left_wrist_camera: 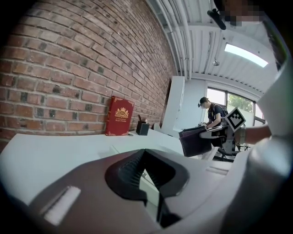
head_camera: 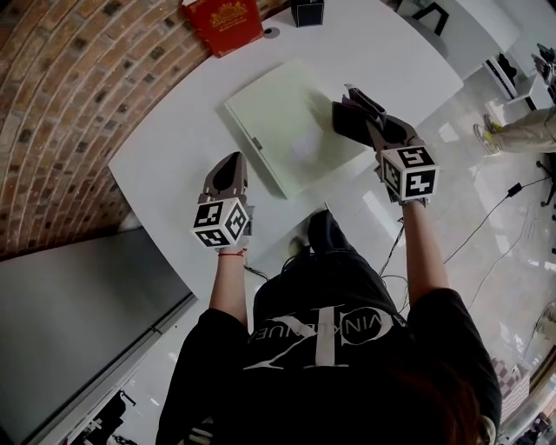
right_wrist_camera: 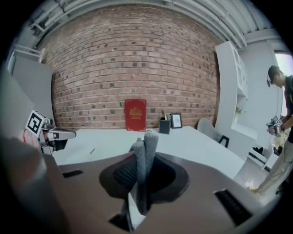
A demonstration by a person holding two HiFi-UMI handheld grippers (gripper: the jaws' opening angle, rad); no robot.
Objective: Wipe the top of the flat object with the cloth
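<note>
A pale green flat board (head_camera: 287, 122) lies on the white round table (head_camera: 174, 156), right of its middle. My right gripper (head_camera: 360, 109) hovers over the board's right edge, shut on a dark grey cloth (head_camera: 350, 123). The cloth (right_wrist_camera: 144, 157) stands up as a folded roll between the jaws in the right gripper view. My left gripper (head_camera: 233, 165) is held above the table just left of the board's near corner. Its jaws are shut with nothing between them. From the left gripper view, the cloth (left_wrist_camera: 196, 141) hangs dark at the right.
A red book (head_camera: 223, 22) stands against the brick wall at the table's far side, with a dark pen holder (head_camera: 307, 10) and a small picture frame (right_wrist_camera: 176, 120) beside it. A person (right_wrist_camera: 281, 132) stands off to the right. Cables run across the glossy floor (head_camera: 495, 217).
</note>
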